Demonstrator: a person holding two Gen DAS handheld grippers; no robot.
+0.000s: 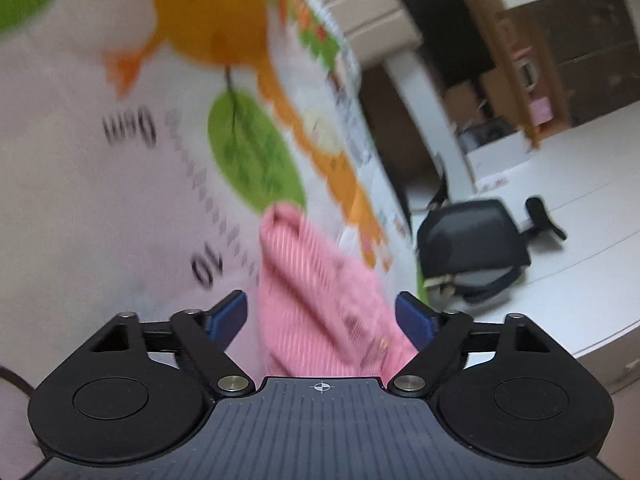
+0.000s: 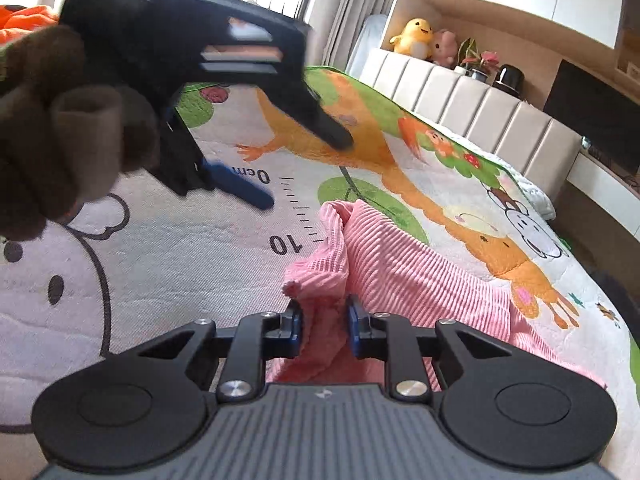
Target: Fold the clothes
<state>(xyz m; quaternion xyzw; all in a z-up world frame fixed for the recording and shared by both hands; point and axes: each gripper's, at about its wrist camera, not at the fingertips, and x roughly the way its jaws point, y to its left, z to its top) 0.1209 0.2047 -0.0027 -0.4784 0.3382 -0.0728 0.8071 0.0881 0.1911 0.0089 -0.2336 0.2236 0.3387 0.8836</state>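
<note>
1. Pink ribbed garment [image 2: 400, 264], one only, lies bunched on the bed's cartoon-printed blanket [image 2: 200, 248], beside the printed "10".
2. Two hand-held grippers: the right hand-held gripper [image 2: 324, 326] pinches a fold of the garment; the left hand-held gripper [image 1: 320, 316] stands wide, cloth loose between its fingers.
3. Beyond the garment: padded headboard [image 2: 460, 100], two plush toys [image 2: 428, 40].

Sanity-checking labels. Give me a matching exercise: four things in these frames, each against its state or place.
Things:
1. left gripper
2. right gripper
3. pink garment
4. yellow plush toy

States:
A. on the shelf behind the headboard
B. jaws open
C. bunched on the printed blanket
D. clamped on pink fabric

Pairs: 1-B, 2-D, 3-C, 4-A
</note>
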